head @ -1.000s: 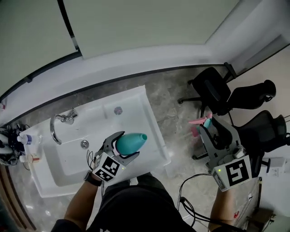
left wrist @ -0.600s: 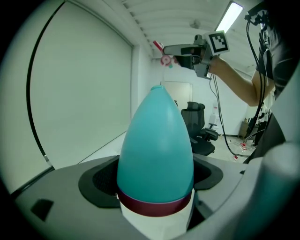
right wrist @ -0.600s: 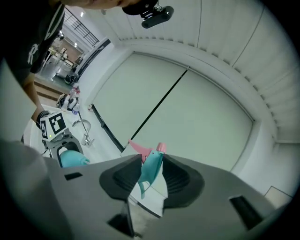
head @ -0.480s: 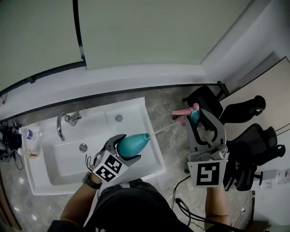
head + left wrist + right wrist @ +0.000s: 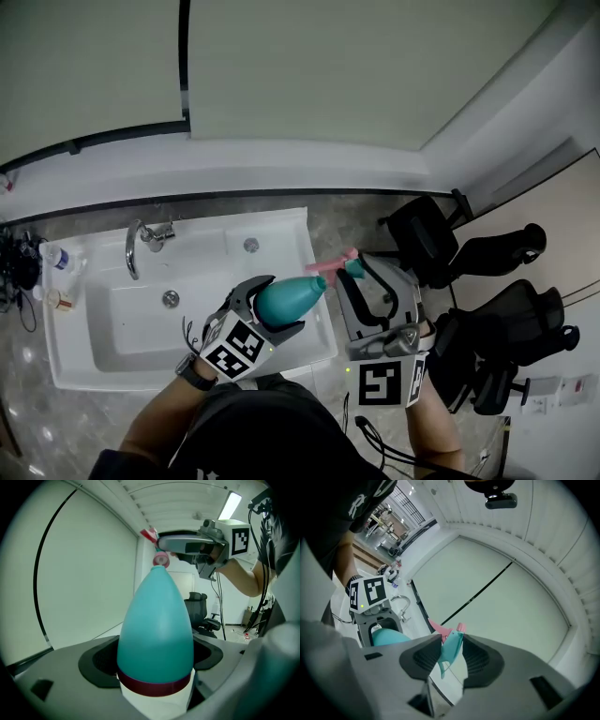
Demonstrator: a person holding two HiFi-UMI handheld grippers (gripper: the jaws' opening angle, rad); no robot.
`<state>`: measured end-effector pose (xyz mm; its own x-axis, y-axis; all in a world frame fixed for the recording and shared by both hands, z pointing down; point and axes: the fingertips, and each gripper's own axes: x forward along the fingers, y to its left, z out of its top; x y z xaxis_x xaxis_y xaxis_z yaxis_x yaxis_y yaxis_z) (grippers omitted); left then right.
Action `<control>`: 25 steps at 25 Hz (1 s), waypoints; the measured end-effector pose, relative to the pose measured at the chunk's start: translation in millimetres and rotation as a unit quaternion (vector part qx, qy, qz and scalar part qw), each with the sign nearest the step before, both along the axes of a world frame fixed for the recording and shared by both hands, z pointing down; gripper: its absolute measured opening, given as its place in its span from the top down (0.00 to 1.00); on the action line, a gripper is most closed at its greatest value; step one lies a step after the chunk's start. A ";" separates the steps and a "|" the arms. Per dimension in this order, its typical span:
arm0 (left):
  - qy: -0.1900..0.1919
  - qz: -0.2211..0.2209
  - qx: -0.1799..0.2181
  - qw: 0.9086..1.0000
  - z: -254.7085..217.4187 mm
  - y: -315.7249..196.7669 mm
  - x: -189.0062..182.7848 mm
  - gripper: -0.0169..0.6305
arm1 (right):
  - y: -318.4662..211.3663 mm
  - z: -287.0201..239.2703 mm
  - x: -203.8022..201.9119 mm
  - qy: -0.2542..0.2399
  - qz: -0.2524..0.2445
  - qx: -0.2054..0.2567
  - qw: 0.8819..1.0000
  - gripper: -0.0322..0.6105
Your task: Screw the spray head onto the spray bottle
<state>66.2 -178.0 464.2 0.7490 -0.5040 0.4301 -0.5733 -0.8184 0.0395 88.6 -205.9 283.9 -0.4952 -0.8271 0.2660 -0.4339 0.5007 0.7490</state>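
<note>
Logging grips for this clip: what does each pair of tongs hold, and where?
Left tongs clamp the spray bottle around its wide lower body; right tongs pinch the spray head's teal body.

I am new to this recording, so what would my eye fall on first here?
The teal spray bottle, clamped in the left tongs, shows against the right edge of the white sink. Close to its tip, the right tongs hold the teal and pink spray head.

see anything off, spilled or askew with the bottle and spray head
Nothing spilled or damaged. The spray bottle, clamped in the left gripper, is tilted near level over the sink, and the spray head in the right gripper sits by its neck, not screwed on.
</note>
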 end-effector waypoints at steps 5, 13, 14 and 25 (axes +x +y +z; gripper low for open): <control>-0.005 -0.005 0.015 1.000 -12.9 -3.7 2.2 0.32 | 1.0 4.8 -10.6 -0.007 -0.010 -0.017 1.000 0.73; -0.057 -0.048 0.076 0.994 -12.2 -13.4 -6.5 0.32 | 1.5 12.5 -20.4 0.043 0.017 -0.028 0.999 0.73; -0.061 -0.054 0.088 0.993 -11.9 -14.1 -6.7 0.32 | 2.9 12.2 -23.9 0.044 0.019 -0.035 0.998 0.74; -0.002 -0.047 0.128 0.991 -30.9 -14.3 -4.4 0.32 | 15.0 -12.4 -28.3 -0.122 -0.007 -0.148 0.981 0.74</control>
